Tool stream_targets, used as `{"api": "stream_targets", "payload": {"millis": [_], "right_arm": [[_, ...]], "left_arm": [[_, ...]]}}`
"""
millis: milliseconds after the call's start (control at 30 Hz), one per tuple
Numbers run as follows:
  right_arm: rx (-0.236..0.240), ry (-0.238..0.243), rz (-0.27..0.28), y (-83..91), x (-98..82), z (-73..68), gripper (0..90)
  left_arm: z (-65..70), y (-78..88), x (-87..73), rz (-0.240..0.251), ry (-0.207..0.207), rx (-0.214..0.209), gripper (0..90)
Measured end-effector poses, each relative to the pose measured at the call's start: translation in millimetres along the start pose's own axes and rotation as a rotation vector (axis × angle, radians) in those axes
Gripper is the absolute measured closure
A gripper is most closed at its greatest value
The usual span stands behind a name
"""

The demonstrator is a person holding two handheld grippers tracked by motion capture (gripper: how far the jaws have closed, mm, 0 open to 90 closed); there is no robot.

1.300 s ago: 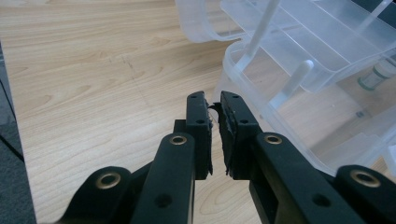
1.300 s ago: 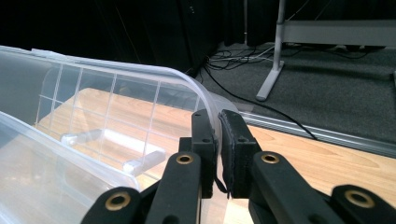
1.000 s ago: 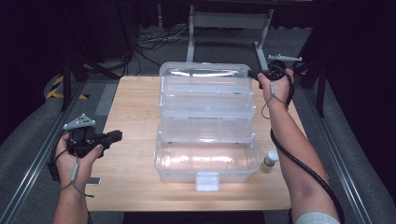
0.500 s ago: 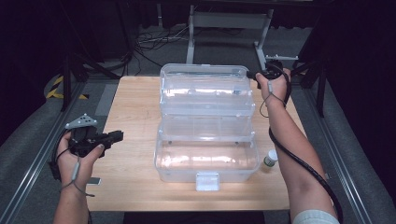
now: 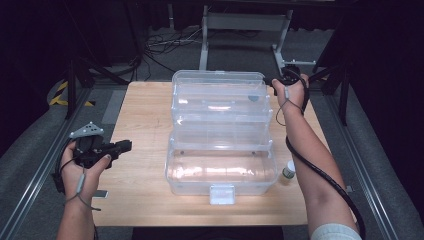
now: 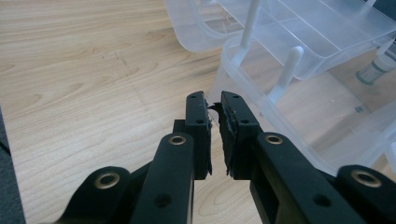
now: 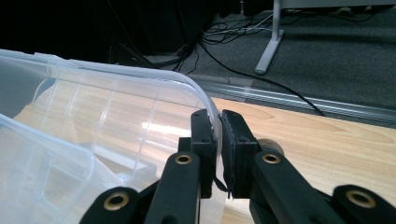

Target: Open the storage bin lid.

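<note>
While the clear plastic organizer box is sitting in the middle of the wooden surface with its tiered trays spread open, the right tool is closing its two black jaws on the box's lid edge. In the right gripper view the thin transparent rim is passing through the narrow gap between the pads, so the right tool is gripping the lid at its far corner. In the high view this tool is staying at the far right corner of the box, held by the right hand, and its black cable is hanging down along the forearm.

Just beside the near right corner of the box, well behind the right tool and close to the person's elbow, a small white bottle is standing upright on the surface.

On the other side, the left tool is pointing toward the box's lower tray but is not touching it. Its jaws are almost closed, with only a thin slit between the pads, and nothing is lying in this slit. In the high view the left tool is resting low over the surface, well apart from the left wall of the box, in the left hand.
</note>
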State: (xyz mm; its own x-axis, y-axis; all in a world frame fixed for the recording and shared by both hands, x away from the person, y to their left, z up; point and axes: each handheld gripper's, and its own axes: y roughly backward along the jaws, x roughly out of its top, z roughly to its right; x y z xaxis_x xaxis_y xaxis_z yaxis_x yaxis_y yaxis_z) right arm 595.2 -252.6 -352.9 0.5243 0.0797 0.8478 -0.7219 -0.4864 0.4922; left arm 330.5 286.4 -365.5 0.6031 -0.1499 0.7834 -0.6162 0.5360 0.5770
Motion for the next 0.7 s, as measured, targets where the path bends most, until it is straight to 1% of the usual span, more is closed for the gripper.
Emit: {"api": "stream_targets", "payload": {"millis": [200,267,433,600,633,667,700], "right_arm": [[-0.009,-0.005,-0.006,-4.9,-2.4,1.8,84.3],[-0.006,-0.018,-0.011,-7.2,-3.6,3.5,84.3],[-0.013,-0.029,-0.032,-14.2,-6.4,5.8,84.4],[-0.027,-0.021,-0.047,-18.5,-6.8,5.8,84.6],[-0.034,-0.013,-0.045,-18.6,-6.8,6.3,90.0],[-0.038,-0.001,-0.037,-16.1,-5.7,7.6,90.0],[0.02,-0.041,-0.028,-15.2,-4.5,10.1,90.0]], "left_arm": [[-0.8,0.0,-0.5,0.0,0.003,0.0,82.1],[-1.2,0.1,-0.8,0.0,0.004,-0.001,82.2],[-2.1,0.0,-1.4,-0.003,0.007,0.001,82.3],[-2.7,-0.6,-1.5,-0.004,0.007,-0.001,82.5],[-2.9,-0.8,-1.7,-0.003,0.007,-0.002,82.5],[-3.1,-0.9,-1.8,-0.007,0.008,-0.001,82.5],[-3.3,-1.3,-1.9,-0.009,0.01,-0.002,82.5]]}}
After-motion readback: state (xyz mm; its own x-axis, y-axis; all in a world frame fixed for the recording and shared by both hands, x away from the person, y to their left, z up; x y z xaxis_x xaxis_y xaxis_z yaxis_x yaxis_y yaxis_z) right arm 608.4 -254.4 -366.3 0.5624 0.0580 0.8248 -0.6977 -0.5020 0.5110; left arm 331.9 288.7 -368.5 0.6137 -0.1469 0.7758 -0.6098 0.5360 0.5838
